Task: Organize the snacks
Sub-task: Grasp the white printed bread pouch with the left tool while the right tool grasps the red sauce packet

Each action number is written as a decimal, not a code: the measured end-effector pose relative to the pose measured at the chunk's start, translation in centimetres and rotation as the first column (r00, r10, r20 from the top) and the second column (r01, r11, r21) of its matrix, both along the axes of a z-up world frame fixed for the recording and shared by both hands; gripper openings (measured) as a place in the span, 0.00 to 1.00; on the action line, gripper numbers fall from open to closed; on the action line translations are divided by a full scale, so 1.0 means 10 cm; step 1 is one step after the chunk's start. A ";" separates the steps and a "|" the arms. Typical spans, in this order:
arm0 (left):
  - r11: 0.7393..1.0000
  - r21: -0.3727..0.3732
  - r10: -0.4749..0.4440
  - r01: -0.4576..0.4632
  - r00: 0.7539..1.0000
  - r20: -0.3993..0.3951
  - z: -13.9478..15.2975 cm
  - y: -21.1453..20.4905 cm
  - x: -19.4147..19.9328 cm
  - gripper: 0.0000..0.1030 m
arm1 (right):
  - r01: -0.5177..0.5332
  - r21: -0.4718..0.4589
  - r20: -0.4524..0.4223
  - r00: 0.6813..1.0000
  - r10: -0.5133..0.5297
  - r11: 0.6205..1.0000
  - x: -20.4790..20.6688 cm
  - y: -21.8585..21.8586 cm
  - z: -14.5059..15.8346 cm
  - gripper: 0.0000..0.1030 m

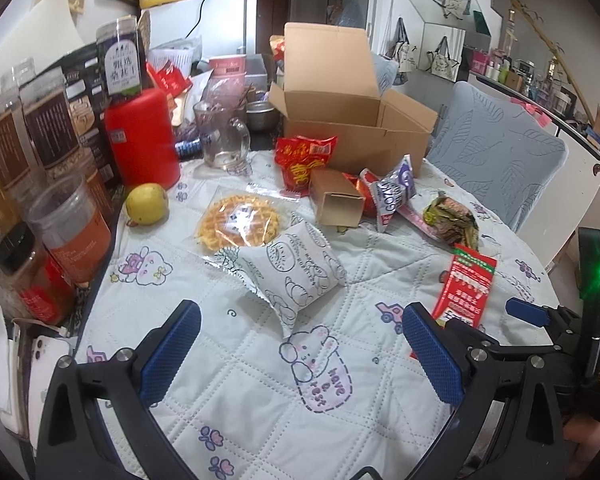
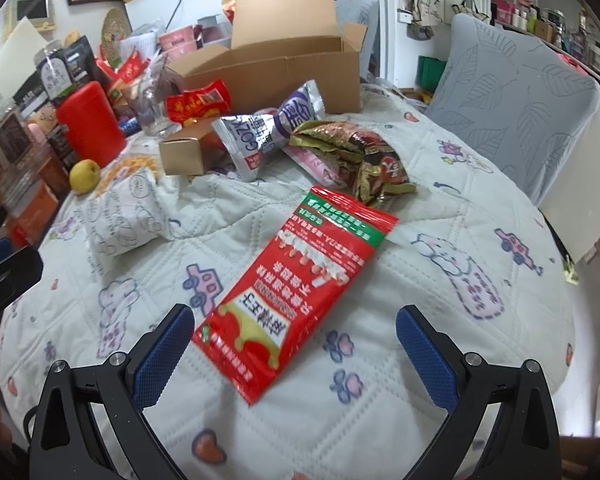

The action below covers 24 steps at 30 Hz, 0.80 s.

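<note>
- Red snack packet (image 2: pixel 296 284) flat on the quilted tablecloth (image 2: pixel 440 360), near end lying between the blue pads of the right tongs (image 2: pixel 294 346), no pad touching it
- Right tongs spread wide, holding nothing
- Left tongs (image 1: pixel 300 344) also spread wide and empty, low over bare cloth
- White pillow-shaped packet (image 1: pixel 296 276) just ahead of the left tongs, one corner overlapping a clear bag of yellow ring snacks (image 1: pixel 238 220)
- Crumpled gold-and-brown wrapper (image 2: pixel 356 156) just beyond the far end of the red snack packet
- Silver-and-purple packet (image 2: pixel 272 132) leaning over a small tan carton (image 2: pixel 184 152) lying on its side
- Small red bag (image 2: pixel 198 102) against the front of the open cardboard box (image 2: pixel 276 68), flaps up, at the back of the table
- Yellow-green fruit (image 1: pixel 147 203) on the left beside a red canister (image 1: pixel 142 136)
- Glass mug (image 1: pixel 220 140) right of the canister
- Jars (image 1: pixel 70 224) crowded along the left edge
- Grey cushioned chair back (image 1: pixel 496 156) on the right
</note>
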State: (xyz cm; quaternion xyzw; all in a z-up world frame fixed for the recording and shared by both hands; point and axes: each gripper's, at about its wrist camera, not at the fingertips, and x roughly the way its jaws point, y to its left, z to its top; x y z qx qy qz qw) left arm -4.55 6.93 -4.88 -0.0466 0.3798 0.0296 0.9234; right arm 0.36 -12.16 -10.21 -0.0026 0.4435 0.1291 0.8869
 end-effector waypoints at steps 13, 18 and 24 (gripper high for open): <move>0.999 -0.040 0.028 -0.031 0.997 -0.069 -0.17 0.16 0.40 1.00 | 0.036 -0.094 -0.016 0.999 -0.038 0.995 0.25 0.16 -0.18 0.88; 0.998 -0.049 0.024 -0.029 0.994 -0.105 -0.23 0.15 0.61 1.00 | 0.009 -0.058 -0.030 1.000 -0.011 0.998 0.27 0.13 -0.18 0.43; 0.999 -0.043 0.026 -0.031 0.992 -0.126 -0.27 0.13 0.78 1.00 | -0.071 0.021 -0.035 0.997 0.071 0.997 0.27 0.13 -0.13 0.15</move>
